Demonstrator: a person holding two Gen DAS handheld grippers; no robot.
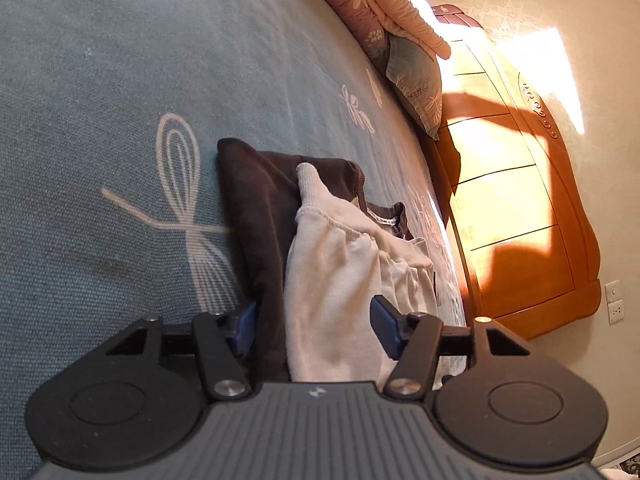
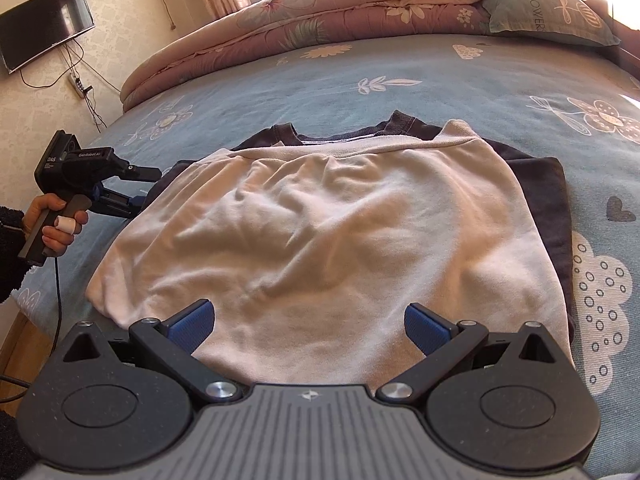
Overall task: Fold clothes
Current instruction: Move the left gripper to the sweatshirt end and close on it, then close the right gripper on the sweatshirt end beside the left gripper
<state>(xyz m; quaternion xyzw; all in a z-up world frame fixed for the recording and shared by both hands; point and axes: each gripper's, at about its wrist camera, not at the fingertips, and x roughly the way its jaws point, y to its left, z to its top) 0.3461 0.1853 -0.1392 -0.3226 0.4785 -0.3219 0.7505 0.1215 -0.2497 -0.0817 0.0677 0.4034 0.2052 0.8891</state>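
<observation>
— Where's the clothing sitting right now?

— Middle of the right wrist view: a cream sweatshirt (image 2: 320, 232) spread over a dark garment (image 2: 540, 200) on the blue bedspread (image 2: 400, 76). The dark one peeks out at the top and down the right side.

— And the claws?

— The right gripper (image 2: 310, 322) hovers at the bottom of its frame, fingers spread wide, nothing between them. The left gripper (image 2: 138, 190) comes in from the left edge, held by a hand (image 2: 52, 220). In its own view the fingers stand apart on either side of both layers' edge, not pinched.

— What could go wrong?

— I'd say a pinch there could catch the dark cloth along with the cream one, so both lift together and the stack drags askew. The cream top is already rumpled, so creases could get pressed in.

— Anything you can't make out?

— Plenty. The sleeves are out of sight, so I can't tell whether they're tucked under. The near hem is hidden behind the right gripper's body. Whether this is a half-folded top or one laid on a pile, I can't say.
</observation>
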